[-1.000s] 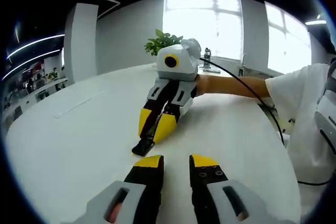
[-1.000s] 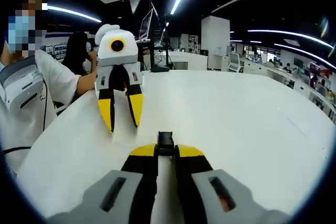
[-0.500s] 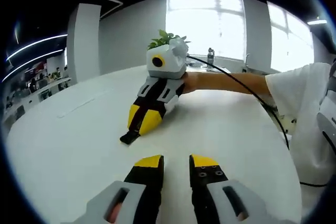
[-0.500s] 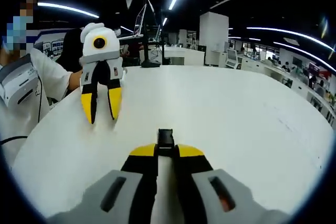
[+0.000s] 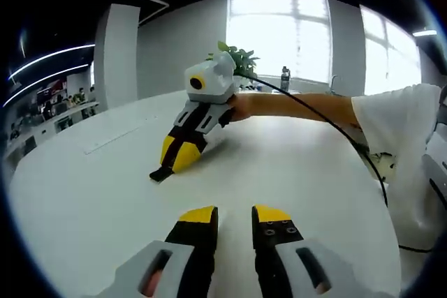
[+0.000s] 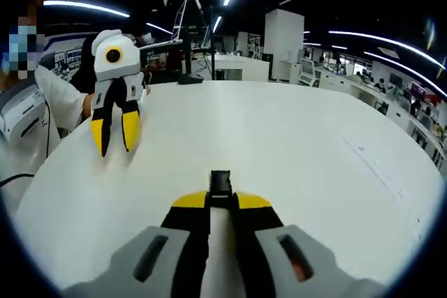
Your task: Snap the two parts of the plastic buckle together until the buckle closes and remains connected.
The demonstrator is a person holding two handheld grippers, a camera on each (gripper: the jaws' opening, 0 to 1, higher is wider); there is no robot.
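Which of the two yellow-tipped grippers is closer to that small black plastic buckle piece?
Right. The right gripper is shut on the small black plastic buckle piece, which sticks out past its tips. The left gripper is open and empty, apart from it across the white table.

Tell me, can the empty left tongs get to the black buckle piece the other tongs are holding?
Probably yes. The left tongs are open, and only bare white table lies between them and the buckle piece in the right tongs.

Black buckle part point(image 6: 221, 182) protrudes from the right gripper's point(image 6: 221, 201) closed tips, low over the white table point(image 6: 293, 144).
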